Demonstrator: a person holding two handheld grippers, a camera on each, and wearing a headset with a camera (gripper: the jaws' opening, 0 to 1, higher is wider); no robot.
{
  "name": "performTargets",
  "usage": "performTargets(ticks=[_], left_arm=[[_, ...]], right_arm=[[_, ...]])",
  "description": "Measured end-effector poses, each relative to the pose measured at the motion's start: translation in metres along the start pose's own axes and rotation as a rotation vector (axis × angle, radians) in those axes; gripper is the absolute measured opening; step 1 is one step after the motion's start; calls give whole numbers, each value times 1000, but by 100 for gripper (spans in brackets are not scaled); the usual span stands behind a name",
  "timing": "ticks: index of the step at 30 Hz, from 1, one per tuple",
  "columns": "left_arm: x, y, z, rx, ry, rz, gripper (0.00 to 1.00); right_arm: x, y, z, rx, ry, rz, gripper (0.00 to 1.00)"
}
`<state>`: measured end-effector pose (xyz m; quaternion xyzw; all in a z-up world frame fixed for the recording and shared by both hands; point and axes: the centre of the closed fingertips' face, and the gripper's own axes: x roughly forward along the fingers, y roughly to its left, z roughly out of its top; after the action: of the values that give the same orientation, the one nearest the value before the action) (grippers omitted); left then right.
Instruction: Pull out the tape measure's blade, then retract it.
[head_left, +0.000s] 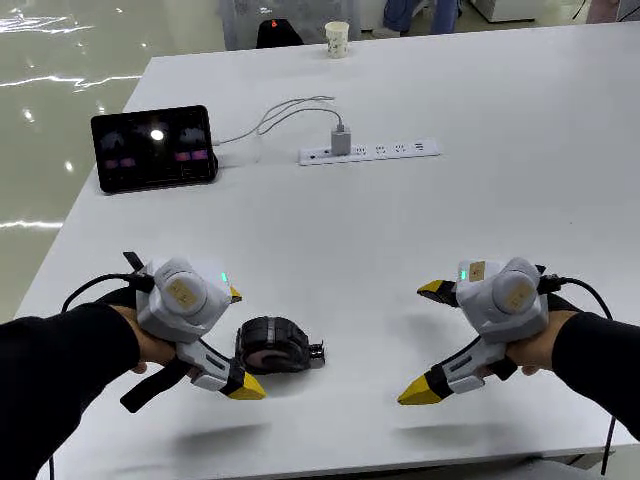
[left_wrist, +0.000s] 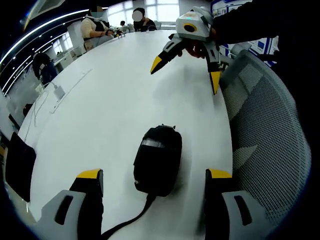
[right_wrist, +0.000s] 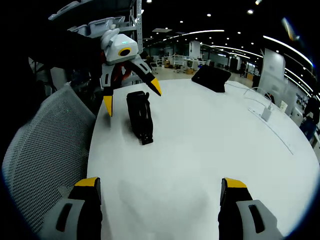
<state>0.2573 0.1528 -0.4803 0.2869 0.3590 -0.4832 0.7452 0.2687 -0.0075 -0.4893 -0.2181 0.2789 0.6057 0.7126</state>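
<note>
A black tape measure (head_left: 275, 345) lies on the white table (head_left: 400, 230) near its front edge, blade pulled in, with its hook end toward the right. My left gripper (head_left: 240, 340) is open, and the case (left_wrist: 157, 159) sits between its yellow-tipped jaws without clearly touching either. My right gripper (head_left: 424, 340) is open and holds nothing, a short way right of the tape and facing it. From the right gripper view, the tape (right_wrist: 139, 116) lies ahead, and the left gripper (right_wrist: 131, 96) straddles its far end. The right gripper (left_wrist: 185, 74) hovers beyond the tape in the left gripper view.
A dark tablet (head_left: 153, 147) stands at the back left. A white power strip (head_left: 368, 152) with a plugged charger and cable lies mid-table. A paper cup (head_left: 337, 39) sits at the far edge. A grey mesh chair (left_wrist: 260, 125) is by the table's near edge.
</note>
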Motion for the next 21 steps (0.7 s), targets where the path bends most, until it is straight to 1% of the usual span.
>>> performTargets(ticks=[1, 2, 3, 8, 10, 11, 13, 15, 16, 18, 19, 20, 21], left_arm=[[0, -1, 4, 7, -13, -10, 78], [1, -1, 5, 8, -14, -11, 78], [2, -1, 7, 10, -12, -14, 79], [6, 1, 7, 39, 9, -17, 77], [8, 1, 8, 59, 21, -20, 73], [9, 4, 6, 74, 31, -9, 72], [12, 6, 3, 106, 55, -4, 64], [13, 3, 5, 95, 48, -20, 58], [13, 2, 6, 84, 42, -25, 58], [14, 0, 9, 82, 37, -35, 57], [15, 0, 10, 85, 36, -36, 56], [15, 0, 11, 87, 35, -38, 55], [16, 0, 11, 87, 34, -39, 54]], right_arm=[[2, 0, 2, -9, 1, 6, 99], [4, 0, 3, -12, 2, 10, 99], [7, 0, 6, -16, 0, 18, 99], [15, -1, 11, -13, -2, 33, 99], [20, 0, 14, -10, 2, 46, 99], [21, 0, 14, -10, 4, 48, 99], [25, 0, 17, -10, 4, 53, 99], [28, 0, 18, 0, 0, 57, 99], [30, 0, 19, 1, -1, 59, 99], [32, 2, 22, 13, -9, 64, 99], [34, 3, 25, 23, -18, 70, 99], [36, 4, 30, 38, -39, 83, 99], [37, 3, 34, 40, -50, 81, 99]])
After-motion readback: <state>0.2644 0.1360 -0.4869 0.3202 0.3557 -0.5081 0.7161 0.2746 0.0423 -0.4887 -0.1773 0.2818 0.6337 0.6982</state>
